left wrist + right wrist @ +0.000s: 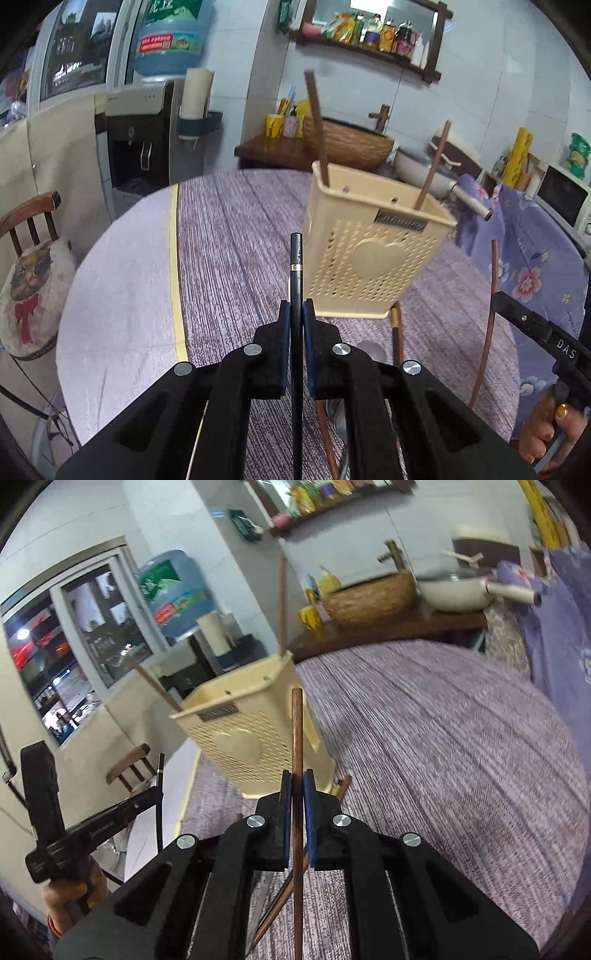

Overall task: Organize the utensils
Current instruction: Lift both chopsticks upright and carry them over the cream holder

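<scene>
The left gripper (295, 306) has its jaws clamped on a black chopstick (295, 266), the right gripper (297, 779) on a brown chopstick (297, 734), both near the basket (373, 251) on the counter (236, 236). Either long tip could catch the rim and tip it.

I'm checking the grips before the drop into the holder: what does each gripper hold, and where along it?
The left gripper pinches a black chopstick along its shaft, below its gold band. The right gripper pinches a brown chopstick along its shaft.
</scene>
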A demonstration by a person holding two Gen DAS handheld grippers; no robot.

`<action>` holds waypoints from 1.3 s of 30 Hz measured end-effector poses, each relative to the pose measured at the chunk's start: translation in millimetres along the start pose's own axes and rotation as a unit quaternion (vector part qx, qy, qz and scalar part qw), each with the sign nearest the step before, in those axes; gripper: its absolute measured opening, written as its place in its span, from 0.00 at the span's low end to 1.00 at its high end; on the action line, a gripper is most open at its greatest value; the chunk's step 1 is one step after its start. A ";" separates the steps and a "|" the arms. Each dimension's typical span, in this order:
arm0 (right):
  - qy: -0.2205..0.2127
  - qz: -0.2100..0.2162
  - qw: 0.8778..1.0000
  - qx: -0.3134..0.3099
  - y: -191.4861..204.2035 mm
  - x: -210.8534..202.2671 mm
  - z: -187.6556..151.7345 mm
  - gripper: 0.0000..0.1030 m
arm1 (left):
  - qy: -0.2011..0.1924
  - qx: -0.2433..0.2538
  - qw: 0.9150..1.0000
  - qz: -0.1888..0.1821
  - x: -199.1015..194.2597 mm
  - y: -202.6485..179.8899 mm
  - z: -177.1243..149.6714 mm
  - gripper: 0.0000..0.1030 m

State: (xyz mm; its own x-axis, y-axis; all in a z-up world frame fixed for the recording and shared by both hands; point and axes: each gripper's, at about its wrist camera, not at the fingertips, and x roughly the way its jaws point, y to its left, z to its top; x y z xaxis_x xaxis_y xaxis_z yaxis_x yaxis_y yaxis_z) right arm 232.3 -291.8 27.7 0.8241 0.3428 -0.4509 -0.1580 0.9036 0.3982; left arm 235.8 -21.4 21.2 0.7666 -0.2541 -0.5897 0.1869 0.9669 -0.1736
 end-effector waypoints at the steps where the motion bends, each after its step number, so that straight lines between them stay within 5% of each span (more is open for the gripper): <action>1: -0.006 0.004 1.000 -0.008 4.0 -8.2 0.5 0.07 | -0.006 0.001 1.000 -0.004 -4.9 0.0 1.7 0.08; 28: -0.045 0.038 0.996 -0.063 39.0 -36.5 36.4 0.07 | -0.086 0.018 0.996 -0.028 -59.7 -4.7 34.9 0.08; 39: -0.119 0.026 0.989 -0.084 70.0 -33.6 112.2 0.07 | -0.137 0.037 0.988 -0.059 -86.2 -27.3 101.4 0.08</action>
State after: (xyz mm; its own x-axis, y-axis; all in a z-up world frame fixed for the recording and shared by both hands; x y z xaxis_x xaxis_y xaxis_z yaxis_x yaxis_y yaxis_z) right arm 254.6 -268.9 160.3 0.9140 0.3378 -0.2248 -0.2754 0.9233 0.2677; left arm 226.9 -23.5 156.7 0.8725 -0.3590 -0.3314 0.3211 0.9326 -0.1649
